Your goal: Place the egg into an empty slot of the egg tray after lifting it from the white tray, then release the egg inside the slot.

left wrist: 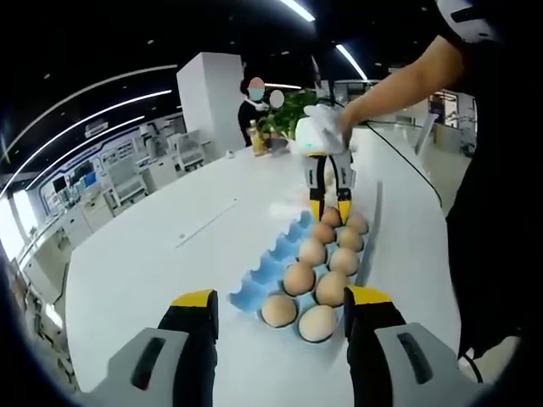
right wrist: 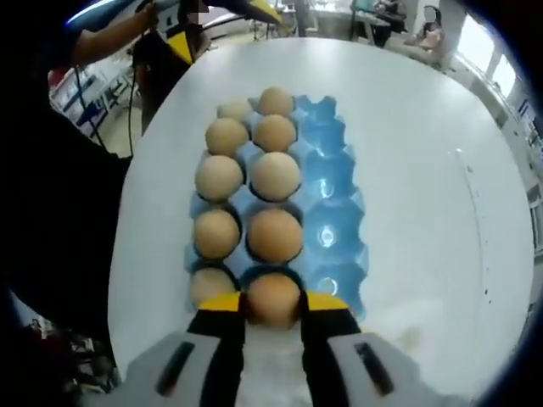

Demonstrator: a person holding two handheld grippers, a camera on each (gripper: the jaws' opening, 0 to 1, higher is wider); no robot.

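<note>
Blue moulded pulp — the egg tray (right wrist: 335,216) — is the landmark here, a long carton running straight away from the right gripper (right wrist: 272,303) along its jaw line. That gripper's yellow-tipped jaws are closed on the egg (right wrist: 273,297), pinching it at both sides. The egg sits at the tray's near end, in line with the middle row and just over the nearest cup of that row; whether it already rests in the cup I cannot tell. Two rows of the tray hold eggs; the third row, to the right of the held egg, is bare.

From the tray's opposite end the left gripper (left wrist: 280,303) looks down the same long axis, jaws wide apart and holding nothing, hanging well back.

My judgement: the right gripper is the working one — what is left is lowering and opening.
</note>
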